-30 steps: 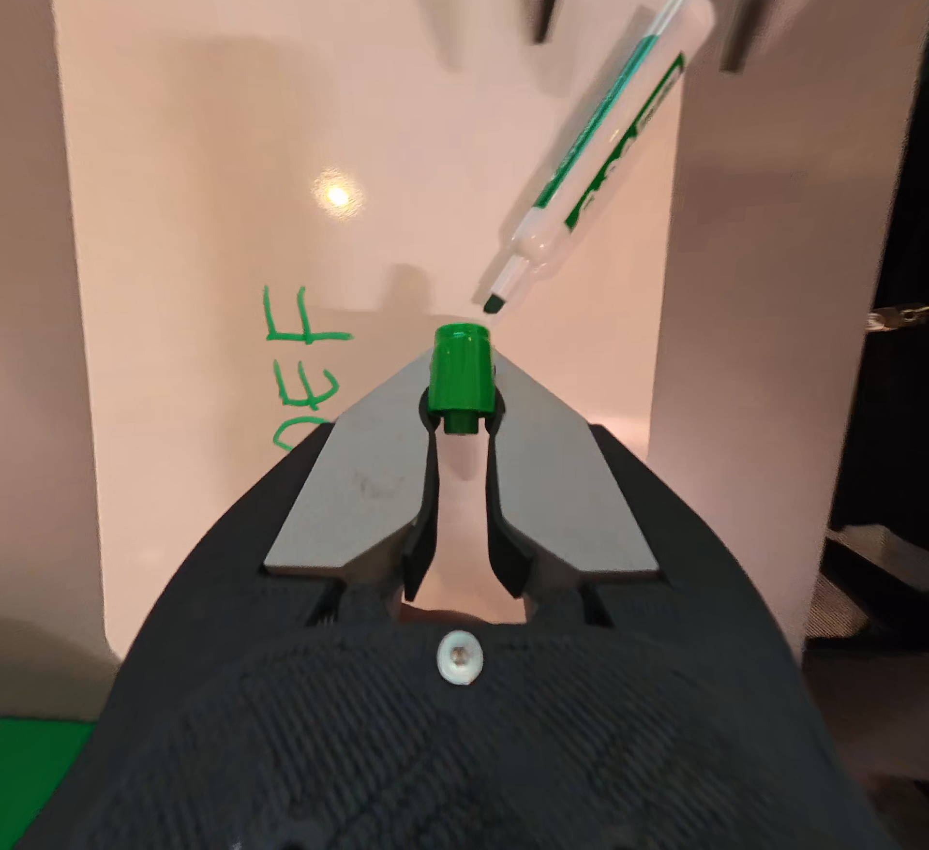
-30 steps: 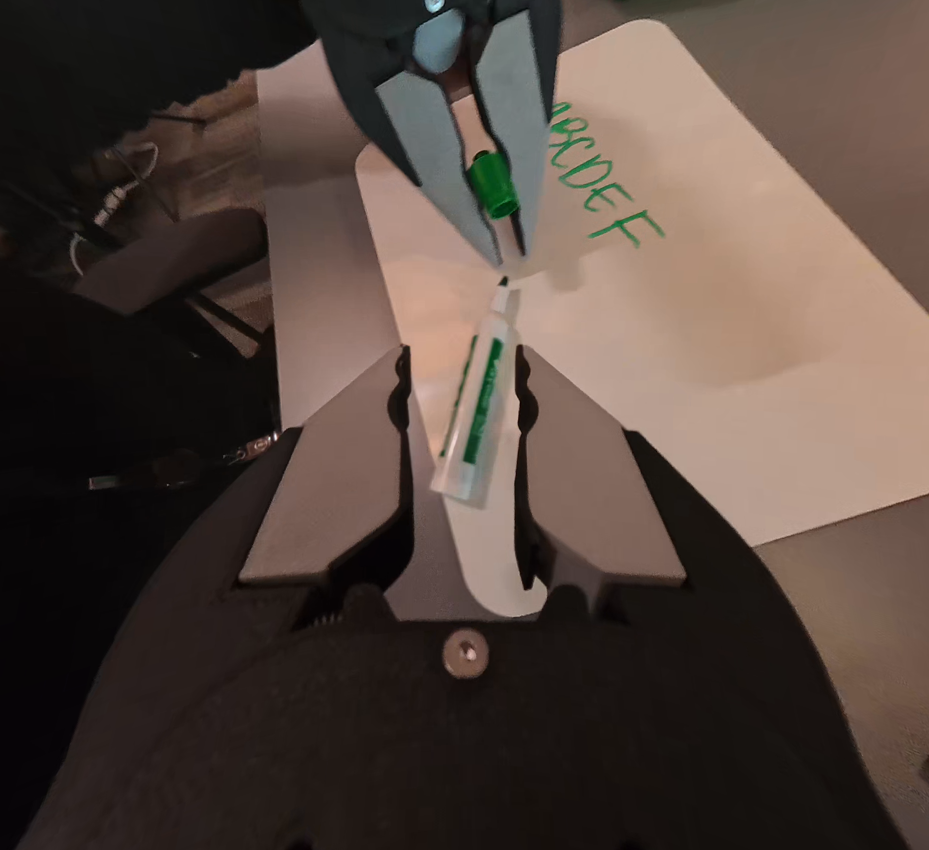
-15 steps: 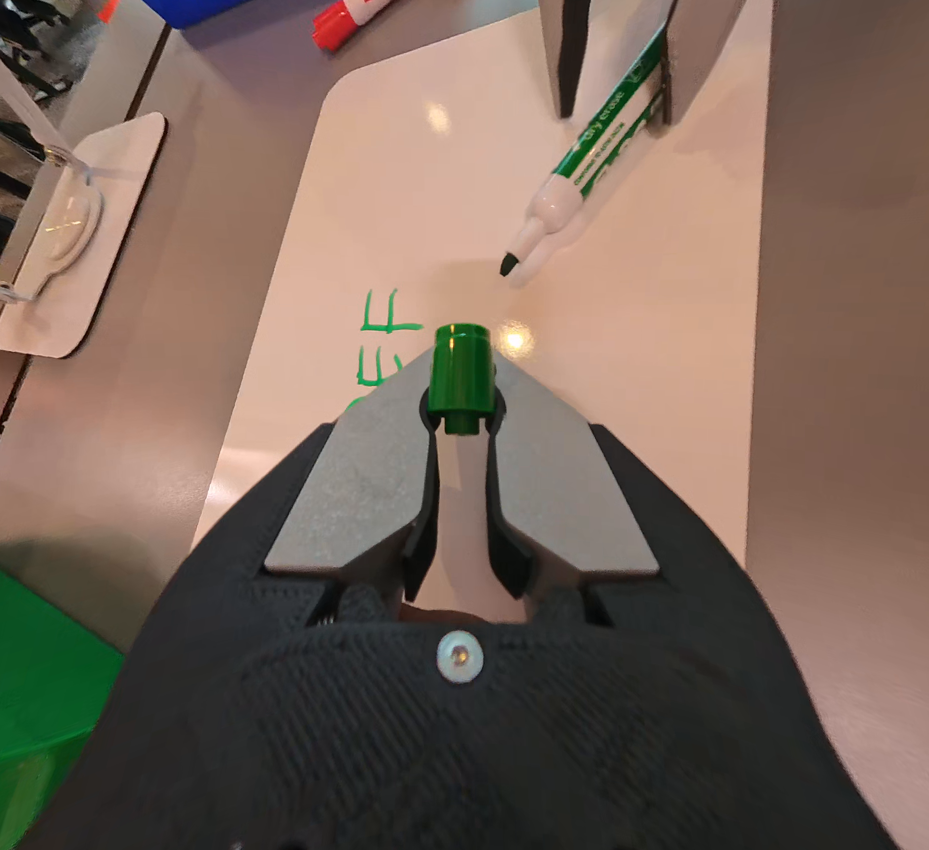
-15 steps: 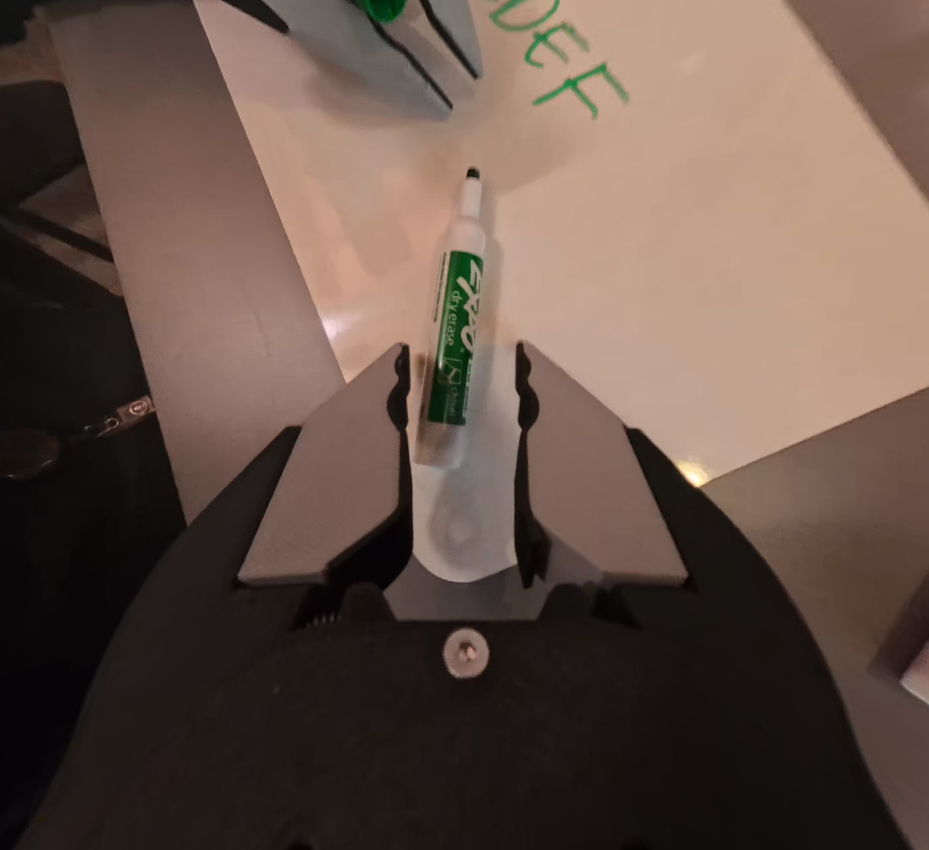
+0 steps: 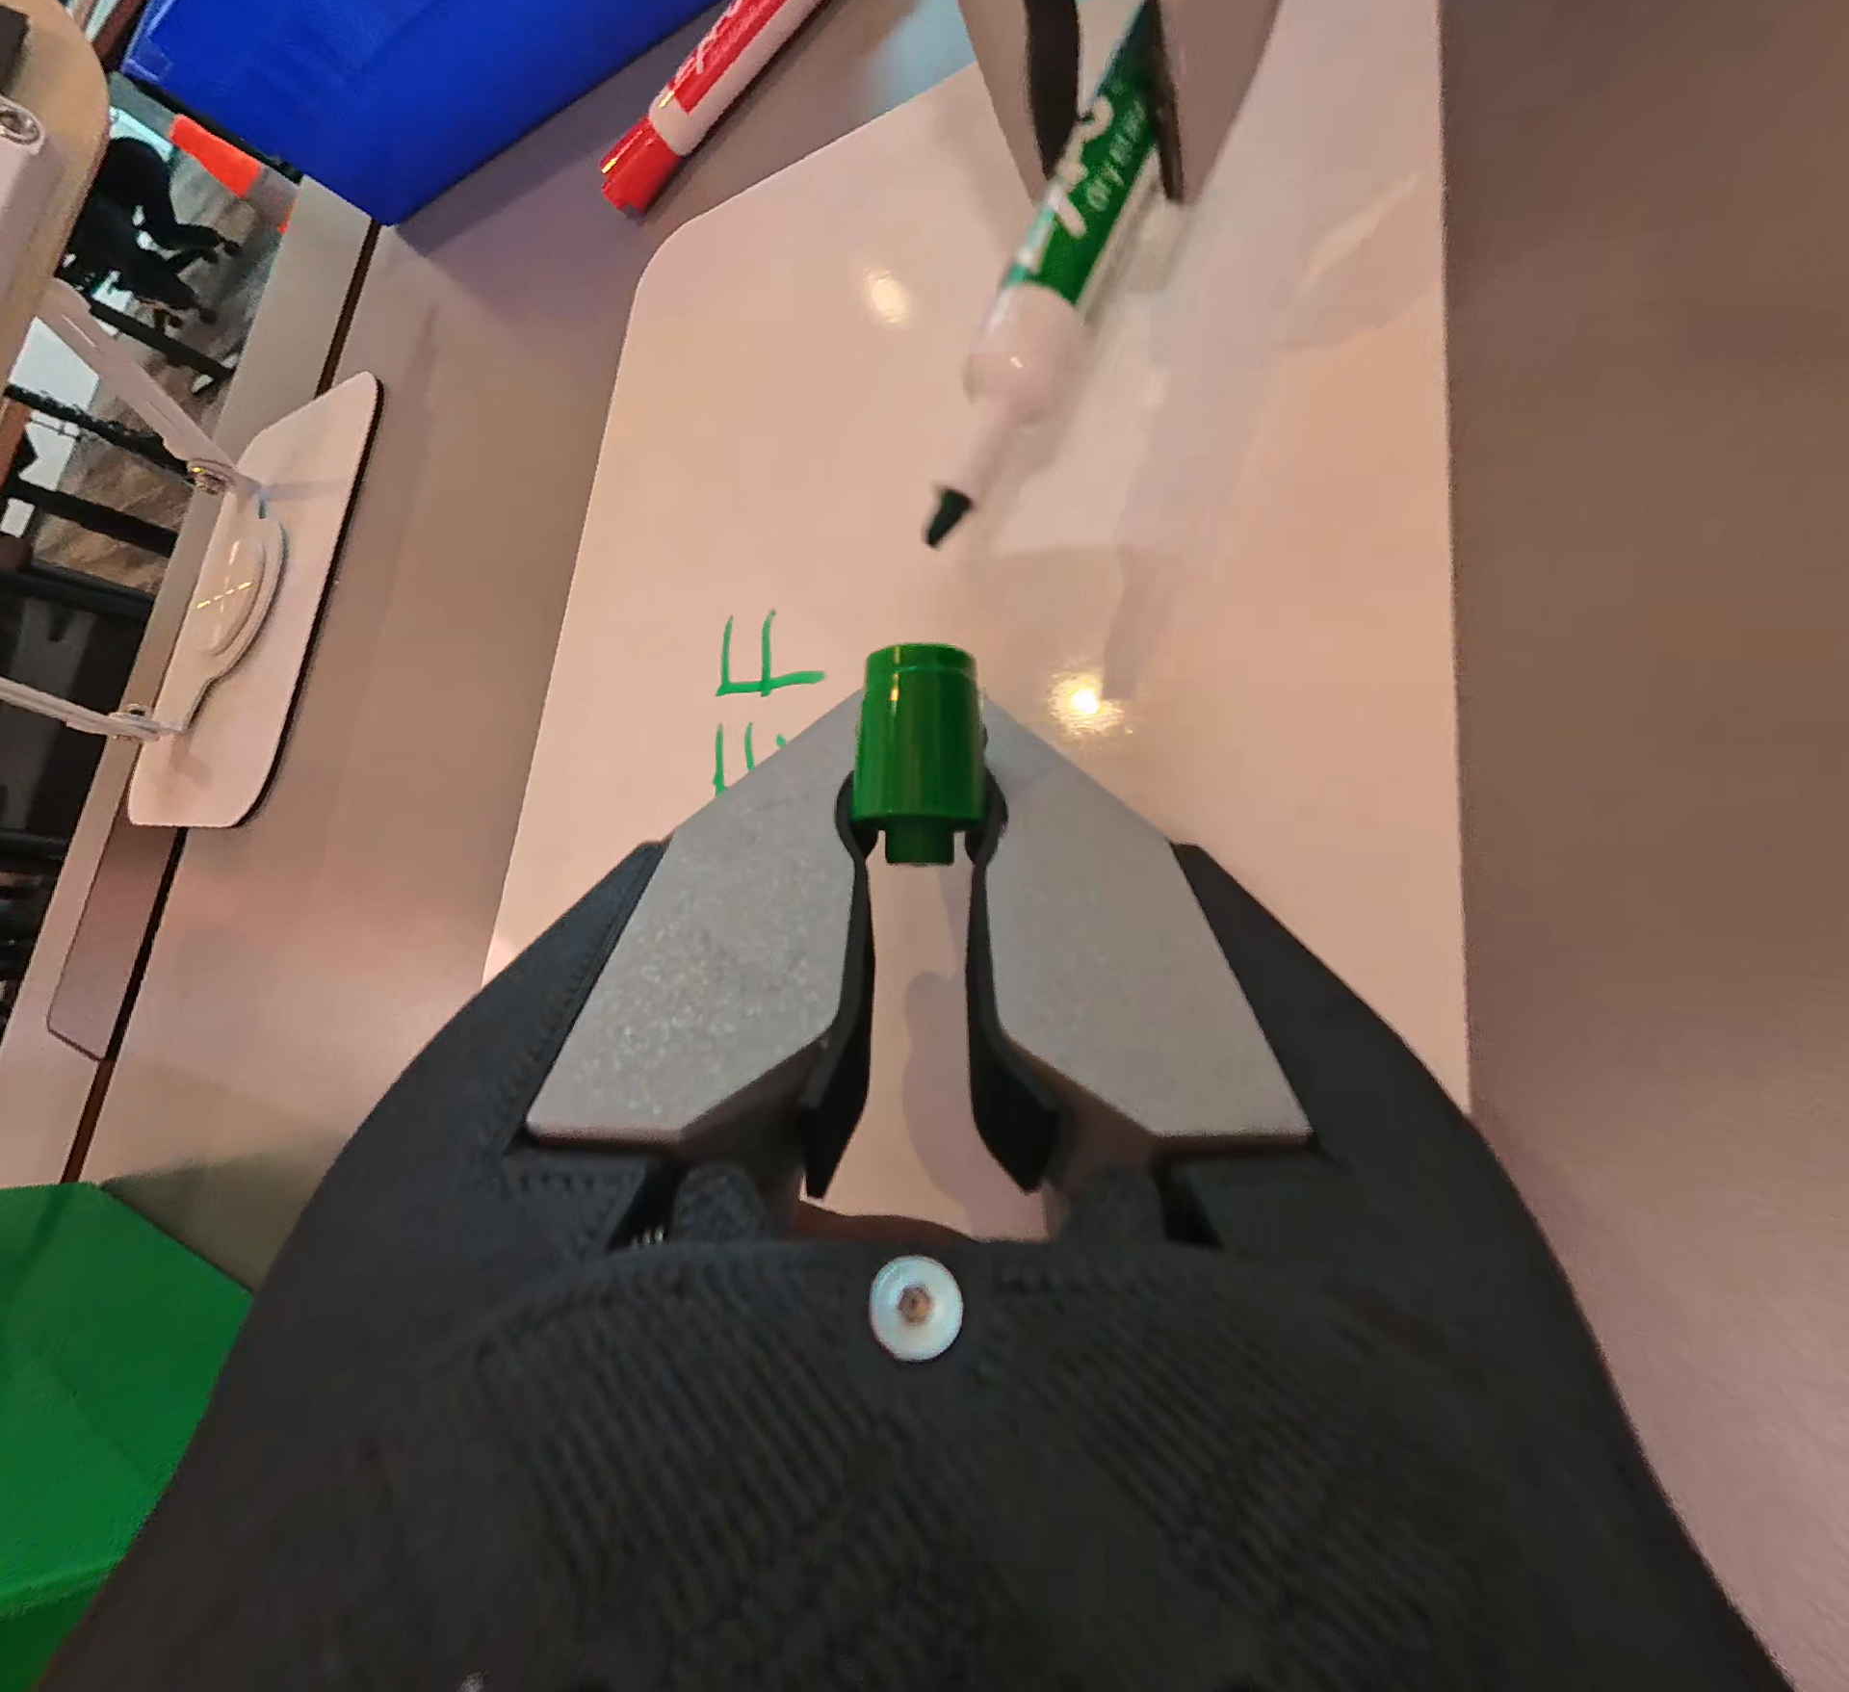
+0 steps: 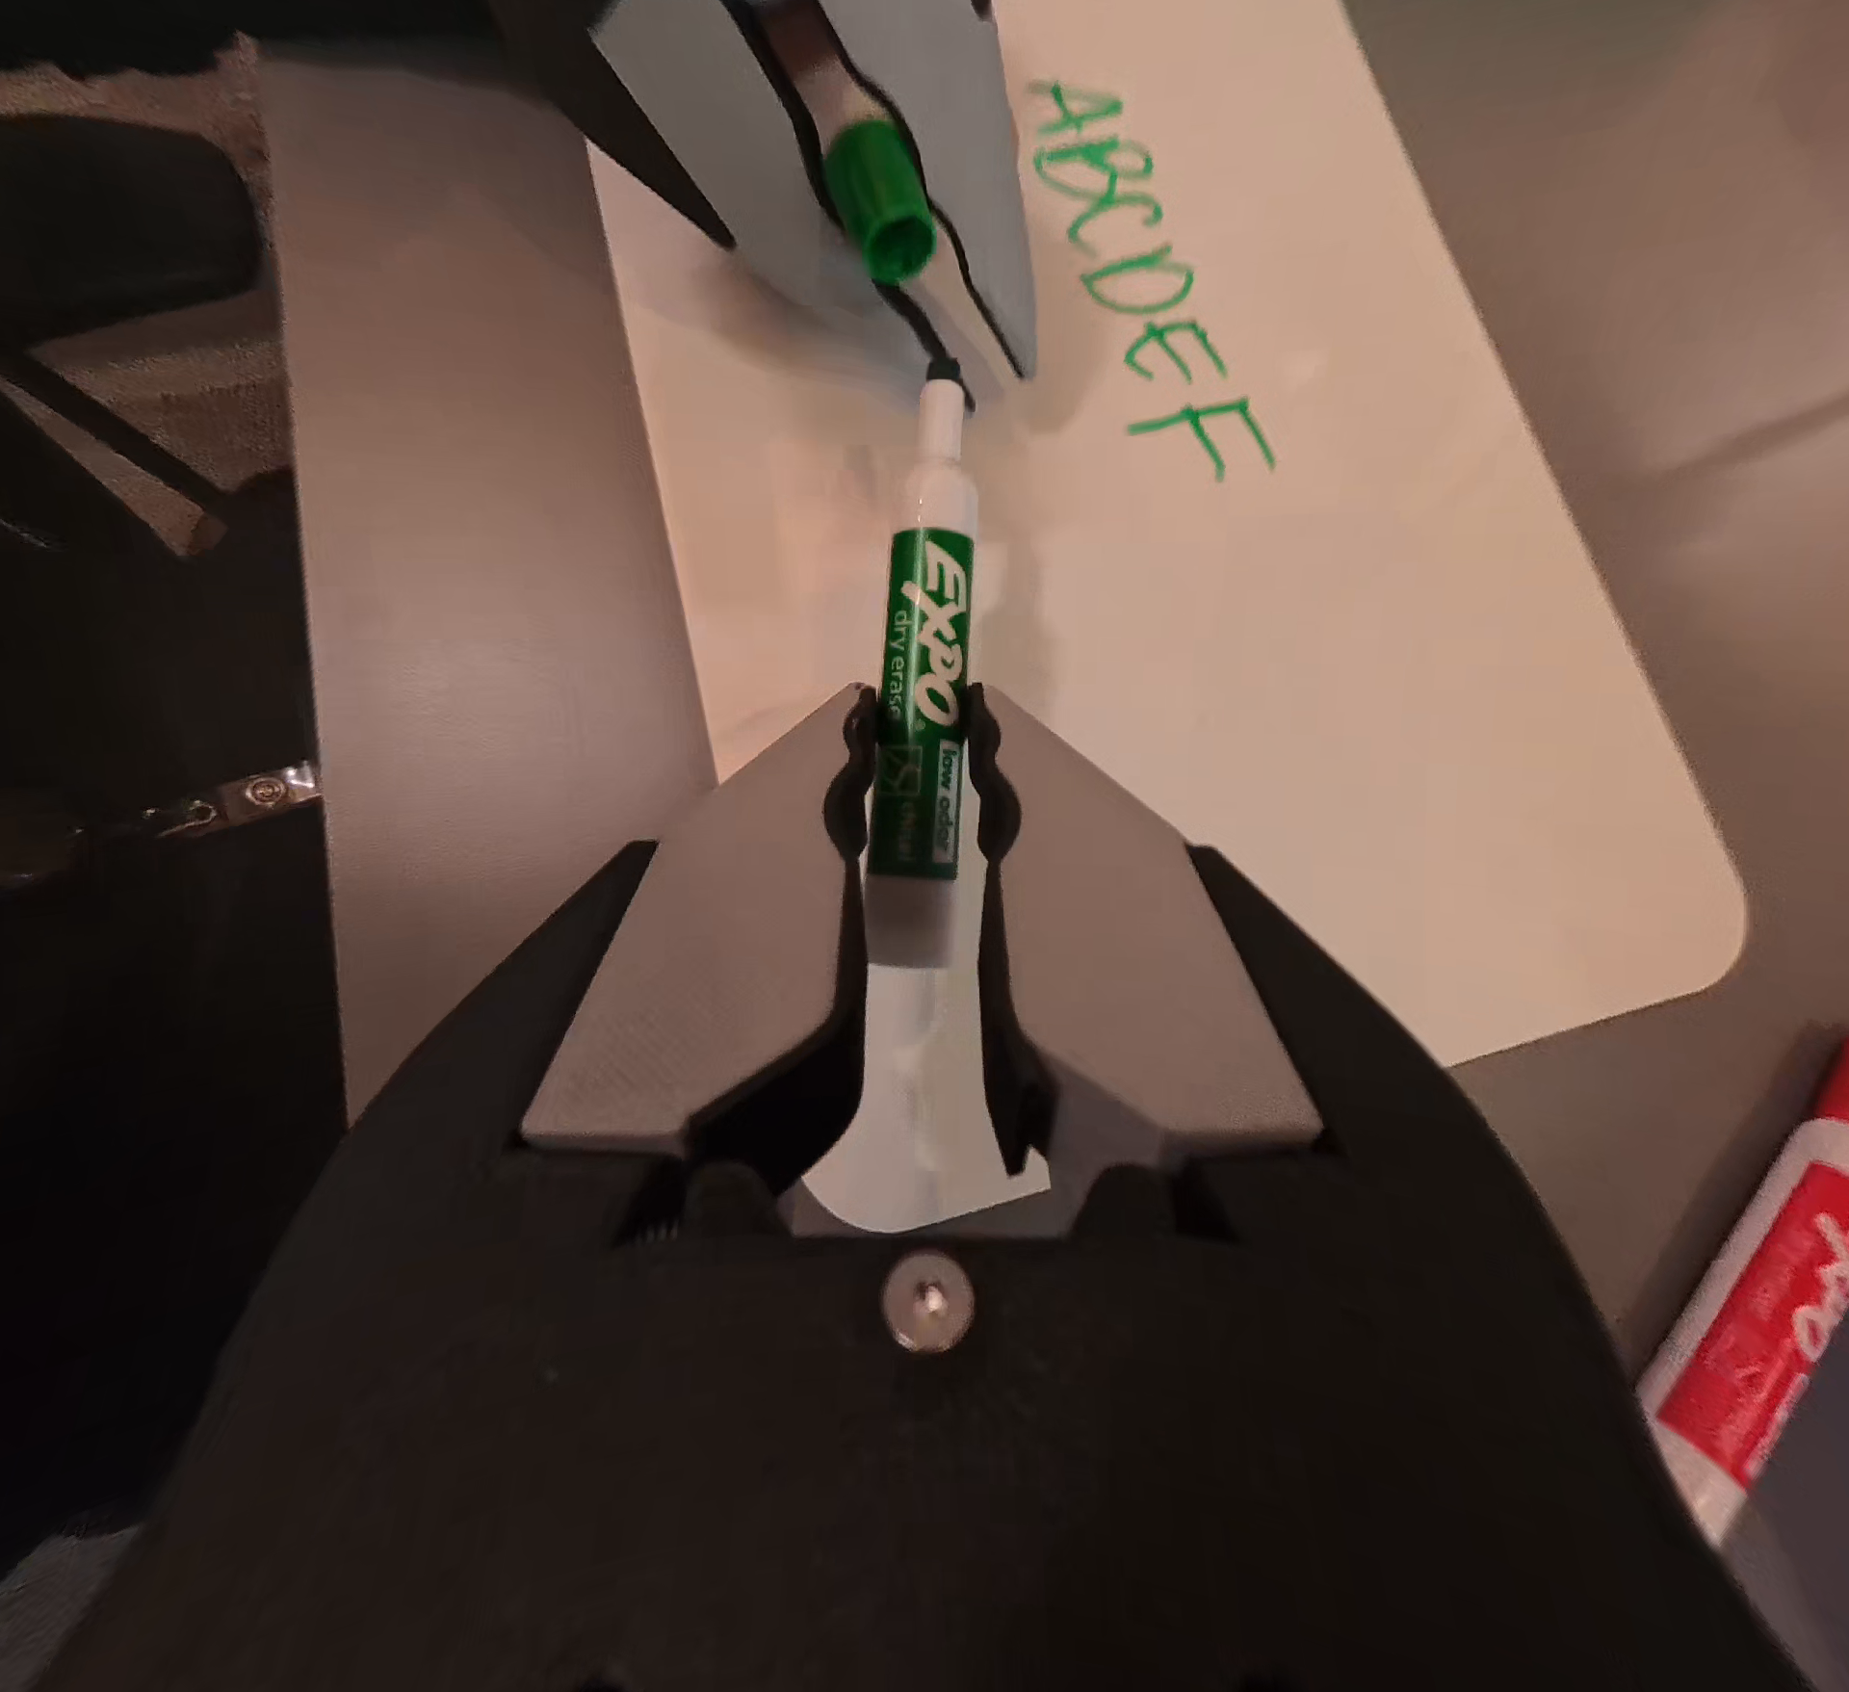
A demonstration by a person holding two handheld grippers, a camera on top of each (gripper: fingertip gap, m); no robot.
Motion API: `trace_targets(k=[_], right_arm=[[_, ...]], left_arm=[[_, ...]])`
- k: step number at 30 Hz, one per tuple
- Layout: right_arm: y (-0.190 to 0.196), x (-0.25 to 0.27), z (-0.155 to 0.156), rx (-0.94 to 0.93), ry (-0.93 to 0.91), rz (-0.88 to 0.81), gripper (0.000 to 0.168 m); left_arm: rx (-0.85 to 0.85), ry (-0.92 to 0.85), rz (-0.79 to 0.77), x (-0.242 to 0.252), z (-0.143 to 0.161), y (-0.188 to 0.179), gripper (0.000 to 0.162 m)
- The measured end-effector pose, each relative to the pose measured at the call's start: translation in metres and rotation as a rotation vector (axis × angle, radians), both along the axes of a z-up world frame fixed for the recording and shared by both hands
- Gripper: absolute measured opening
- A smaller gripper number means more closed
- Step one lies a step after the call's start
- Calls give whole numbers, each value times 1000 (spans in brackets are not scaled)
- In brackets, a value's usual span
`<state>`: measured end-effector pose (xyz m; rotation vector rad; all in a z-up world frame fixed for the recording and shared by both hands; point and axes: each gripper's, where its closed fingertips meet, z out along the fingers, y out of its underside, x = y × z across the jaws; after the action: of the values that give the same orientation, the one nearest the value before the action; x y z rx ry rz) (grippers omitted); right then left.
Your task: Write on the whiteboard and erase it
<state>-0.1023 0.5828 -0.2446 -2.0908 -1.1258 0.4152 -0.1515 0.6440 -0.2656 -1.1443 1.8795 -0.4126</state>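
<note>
blue bin (image 5: pixel 420 13) in left view only, left gripper (image 5: pixel 918 749) jaws clamped on green cap (image 5: pixel 915 744), right gripper (image 6: pixel 918 728) jaws gripping green marker (image 6: pixel 920 643), tip just ahead of the cap, above whiteboard (image 6: pixel 1351 643)

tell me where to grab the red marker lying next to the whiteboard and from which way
Take the red marker across the middle of its barrel, coming from above with the tongs set crosswise to its length. It seems to lie flat on the grey table beside the whiteboard, capped, with free space along both long sides. Both tongs are busy now, so one must let go first.
</note>
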Motion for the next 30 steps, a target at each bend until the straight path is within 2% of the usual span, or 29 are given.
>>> trace_targets(k=[3, 8, 13, 21, 30], right_arm=[[-5, -3, 18, 78, -25, 53, 15], [0, -3, 22, 141, -166, 88, 15], [-4, -11, 25, 156, -216, 133, 15], [-20, -20, 49, 200, -177, 160, 15], [-15, -21, 53, 224, -246, 173, 15]], left_arm=[[-26, 14, -17, 1, -1, -4, 11], [-61, 27, -46, 3, -2, -11, 11], [-119, -33, -81, 5, 9, -18, 11], [-221, -216, -238, -2, 41, -39, 11], [-194, -211, -258, 1, 39, -43, 11]])
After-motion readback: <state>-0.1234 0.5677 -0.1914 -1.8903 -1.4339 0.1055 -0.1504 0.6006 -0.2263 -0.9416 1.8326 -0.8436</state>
